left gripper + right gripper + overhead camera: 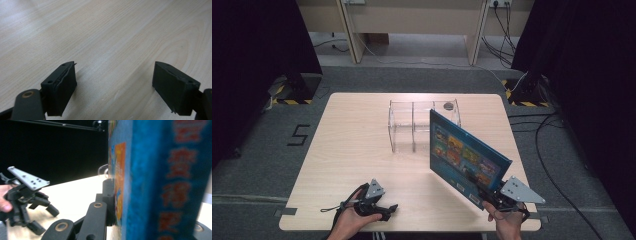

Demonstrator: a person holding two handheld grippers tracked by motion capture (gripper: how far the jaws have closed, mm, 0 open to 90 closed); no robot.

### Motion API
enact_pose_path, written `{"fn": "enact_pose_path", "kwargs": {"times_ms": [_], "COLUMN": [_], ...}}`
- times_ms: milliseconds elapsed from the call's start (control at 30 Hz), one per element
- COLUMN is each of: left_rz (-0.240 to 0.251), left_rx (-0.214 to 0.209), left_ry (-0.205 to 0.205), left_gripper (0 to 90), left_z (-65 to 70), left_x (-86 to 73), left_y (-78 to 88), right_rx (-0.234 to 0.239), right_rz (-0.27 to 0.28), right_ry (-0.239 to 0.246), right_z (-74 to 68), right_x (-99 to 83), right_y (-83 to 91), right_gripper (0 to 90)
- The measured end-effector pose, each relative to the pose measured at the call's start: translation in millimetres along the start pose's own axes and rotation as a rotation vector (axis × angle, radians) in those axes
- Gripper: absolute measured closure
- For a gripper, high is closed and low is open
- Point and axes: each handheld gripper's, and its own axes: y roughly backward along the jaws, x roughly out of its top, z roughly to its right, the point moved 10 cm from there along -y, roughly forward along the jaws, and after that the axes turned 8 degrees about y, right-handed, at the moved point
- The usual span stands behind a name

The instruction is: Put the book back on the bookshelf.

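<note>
Nearest me, my two tongs: the left tongs (384,210), low left of the high view, rest apart on the pale wooden counter (357,135), holding nothing; the right tongs (484,192) are clamped on one flat blue picture box (464,155), tilted up right of centre, before one clear three-bay organiser (412,122).

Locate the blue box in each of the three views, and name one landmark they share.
High view: the blue box stands tilted right of centre, clamped at its near corner by the right hand-held gripper.
Left gripper view: bare table, no box.
Right gripper view: the box takes up the right half, close up.
Shared landmark: the light wooden table.
</note>
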Motion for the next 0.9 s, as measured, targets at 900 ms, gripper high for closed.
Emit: {"fn": "enact_pose_path", "kwargs": {"times_ms": [900], "left_rz": [0.032], "left_rx": [-0.020], "left_ry": [-0.045], "left_gripper": [7.0], "left_z": [1.8], "left_x": [0.5], "left_y": [-6.9], "right_rx": [-0.161], "right_rz": [-0.017], "right_ry": [-0.041], "right_z": [43.5], "right_x": [-3.2], "right_y": [-19.1], "right_gripper": [83.2]}}
